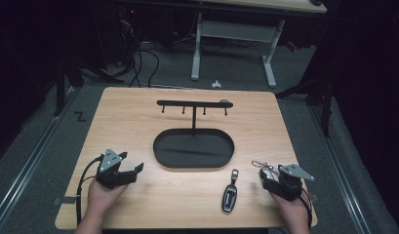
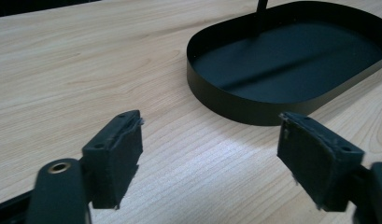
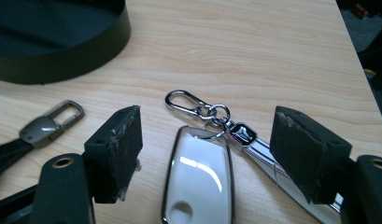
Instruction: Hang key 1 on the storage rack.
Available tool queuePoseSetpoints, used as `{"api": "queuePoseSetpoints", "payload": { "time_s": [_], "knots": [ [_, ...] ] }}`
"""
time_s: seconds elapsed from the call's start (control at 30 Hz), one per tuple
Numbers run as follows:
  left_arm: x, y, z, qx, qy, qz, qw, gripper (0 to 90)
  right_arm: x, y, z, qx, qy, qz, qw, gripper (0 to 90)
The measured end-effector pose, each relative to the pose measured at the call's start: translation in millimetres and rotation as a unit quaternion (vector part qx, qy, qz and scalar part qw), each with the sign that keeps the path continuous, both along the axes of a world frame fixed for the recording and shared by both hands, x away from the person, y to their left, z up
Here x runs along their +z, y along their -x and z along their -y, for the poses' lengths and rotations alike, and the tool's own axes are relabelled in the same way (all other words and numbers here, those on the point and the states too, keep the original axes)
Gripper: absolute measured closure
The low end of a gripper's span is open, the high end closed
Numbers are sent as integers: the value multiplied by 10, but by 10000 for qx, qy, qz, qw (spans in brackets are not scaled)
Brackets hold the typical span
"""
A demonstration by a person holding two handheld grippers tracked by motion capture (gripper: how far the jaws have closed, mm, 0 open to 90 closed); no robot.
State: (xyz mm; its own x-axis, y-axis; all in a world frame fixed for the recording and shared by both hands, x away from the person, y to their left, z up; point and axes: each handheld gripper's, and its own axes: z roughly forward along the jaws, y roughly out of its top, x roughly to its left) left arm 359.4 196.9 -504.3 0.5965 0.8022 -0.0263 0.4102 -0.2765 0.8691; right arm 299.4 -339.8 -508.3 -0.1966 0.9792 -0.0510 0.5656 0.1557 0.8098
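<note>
White key fob (image 3: 200,184) with its silver clip lies on the table right of the tray (image 1: 193,164), between the spread jaws of the right gripper (image 3: 207,154), lined up for pinching. Left gripper (image 2: 209,158) waits spread, holding nothing, left of the tray.

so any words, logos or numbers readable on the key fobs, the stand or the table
None can be read. The black key fob carries a small pale mark, too small and blurred to read. The metal tab on the white key fob bears a raised emblem, no letters. The black tray stand is unmarked.
</note>
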Motion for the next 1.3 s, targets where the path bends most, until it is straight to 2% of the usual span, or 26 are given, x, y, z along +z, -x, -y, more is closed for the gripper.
{"api": "queuePoseSetpoints", "payload": {
  "time_s": [0.17, 0.23, 0.33, 0.43, 0.5, 0.57, 0.6, 0.63, 0.73, 0.83, 0.9, 0.97, 1.07, 1.1, 1.17, 1.3],
  "knots": [
    [-5, -17, 69, -81, -14, -54, 10000, 164, 50, 14, 16, -15, -61, -31, 10000, 262],
    [1, -27, 85, -200, 107, -38, 9997, 156, 62, 24, -5, 8, -83, -85, 9999, 263],
    [13, -49, 86, -269, 174, -59, 9995, 169, 82, 14, -2, -14, -113, -177, 9998, 265],
    [27, -54, 98, -255, 59, 62, 9996, 194, 97, 17, 6, -67, -124, -200, 9997, 282],
    [28, -52, 97, -269, 33, 131, 9995, 208, 107, 17, -1, -133, -119, -293, 9994, 288],
    [26, -58, 93, -299, 43, 165, 9994, 223, 121, 8, -4, -149, -111, -375, 9991, 288],
    [26, -61, 92, -301, 31, 183, 9994, 231, 136, -6, -18, -161, -69, -502, 9986, 288],
    [21, -70, 90, -286, -32, 199, 9994, 235, 141, -16, -28, -162, -44, -553, 9983, 287],
    [11, -83, 84, -302, -41, 171, 9994, 238, 150, -35, -48, -182, 12, -654, 9977, 275],
    [5, -83, 65, -293, -15, 144, 9995, 237, 199, -60, -71, -231, 8, -798, 9965, 261],
    [12, -75, 58, -266, 16, 200, 9994, 243, 229, -77, -88, -203, 17, -904, 9957, 255],
    [10, -72, 58, -227, -63, 224, 9995, 248, 278, -106, -122, -113, 73, -1062, 9942, 251],
    [1, -69, 65, -219, -127, 190, 9995, 248, 306, -127, -136, -53, 56, -1142, 9934, 248],
    [-1, -59, 81, -234, -174, 190, 9994, 249, 322, -149, -153, -31, 58, -1269, 9919, 248],
    [0, -51, 88, -240, -201, 188, 9993, 249, 329, -157, -159, -8, 78, -1331, 9911, 247],
    [3, -16, 113, -258, -279, 251, 9990, 249, 348, -182, -189, 68, 163, -1581, 9873, 247]
  ]
}}
